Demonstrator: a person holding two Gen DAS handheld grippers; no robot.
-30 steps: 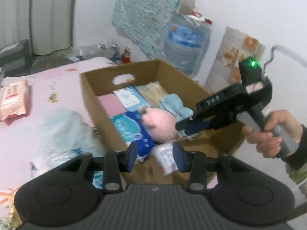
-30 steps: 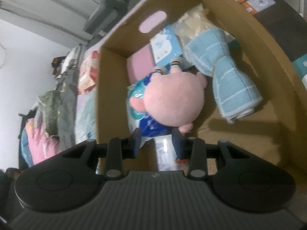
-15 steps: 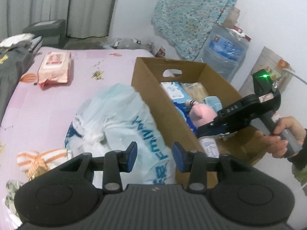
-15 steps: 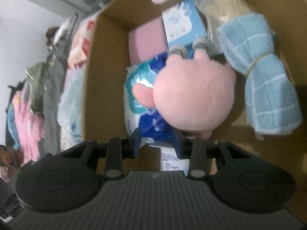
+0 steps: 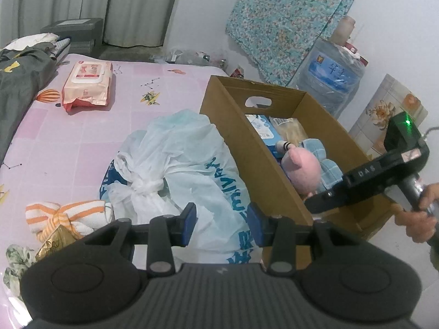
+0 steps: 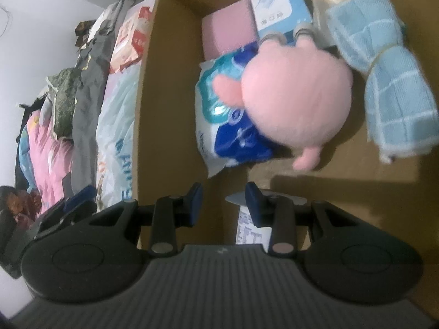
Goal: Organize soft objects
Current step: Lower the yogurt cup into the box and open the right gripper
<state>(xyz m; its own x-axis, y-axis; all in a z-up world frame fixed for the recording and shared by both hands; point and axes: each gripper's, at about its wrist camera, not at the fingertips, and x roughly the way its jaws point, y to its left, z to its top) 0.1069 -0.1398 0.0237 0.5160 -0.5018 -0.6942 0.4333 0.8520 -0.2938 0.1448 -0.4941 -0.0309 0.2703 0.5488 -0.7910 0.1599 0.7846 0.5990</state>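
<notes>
Right gripper (image 6: 223, 201) empty over box (image 6: 170, 104) holding pink plush (image 6: 296, 104).

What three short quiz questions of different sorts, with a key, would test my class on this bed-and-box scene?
1. True or false: the pink plush toy lies inside the cardboard box.
2. Multiple choice: the left gripper points at A) the white plastic bag, B) the wet-wipes pack, C) the water jug.
3. Fill in: the orange-striped towel lies on the ___ beside the bag.

Key: 1 true. 2 A; its jaws stand apart with nothing between them. 3 bed. Extra: the right gripper hovers over the box floor, jaws apart and empty.
</notes>
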